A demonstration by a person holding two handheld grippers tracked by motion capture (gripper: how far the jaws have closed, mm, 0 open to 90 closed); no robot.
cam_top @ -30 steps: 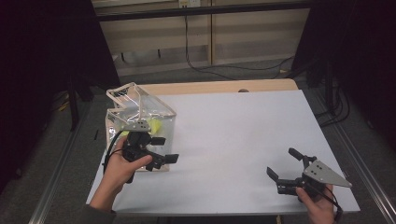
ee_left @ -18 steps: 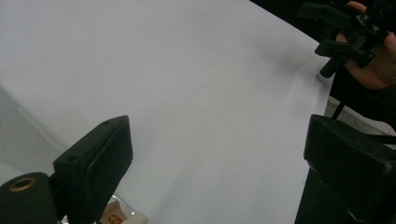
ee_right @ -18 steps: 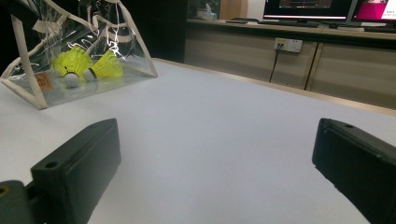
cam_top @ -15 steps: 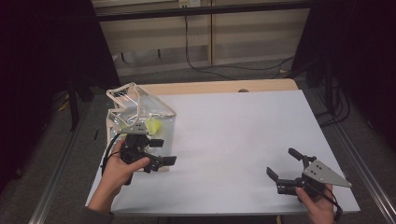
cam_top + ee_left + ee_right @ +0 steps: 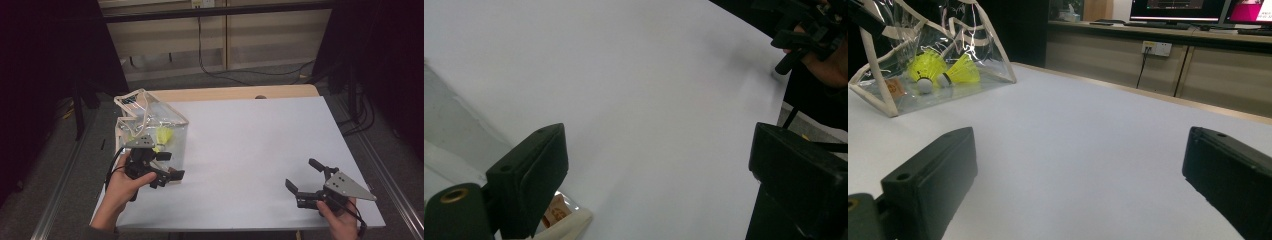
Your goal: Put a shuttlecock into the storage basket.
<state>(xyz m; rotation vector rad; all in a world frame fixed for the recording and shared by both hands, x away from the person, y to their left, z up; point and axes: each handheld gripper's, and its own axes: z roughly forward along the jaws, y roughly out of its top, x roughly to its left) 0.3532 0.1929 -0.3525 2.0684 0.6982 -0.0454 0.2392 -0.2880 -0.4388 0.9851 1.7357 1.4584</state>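
Observation:
A clear plastic bag with cream trim stands at the table's left side. In the right gripper view, the bag holds two yellow shuttlecocks. My left gripper hovers just in front of the bag, open, with only bare white table between its jaws. The left gripper view shows my left gripper with a corner of the bag beside one jaw. My right gripper rests near the front right corner, open and holding nothing. In its own view, my right gripper points across the table toward the bag.
A white sheet covers the table, with a wooden strip along the far edge. Metal rails run along both sides. Cabinets and cables stand behind. Monitors sit on a far counter.
My left gripper has shifted slightly toward the near edge of the table. The right gripper has not moved.

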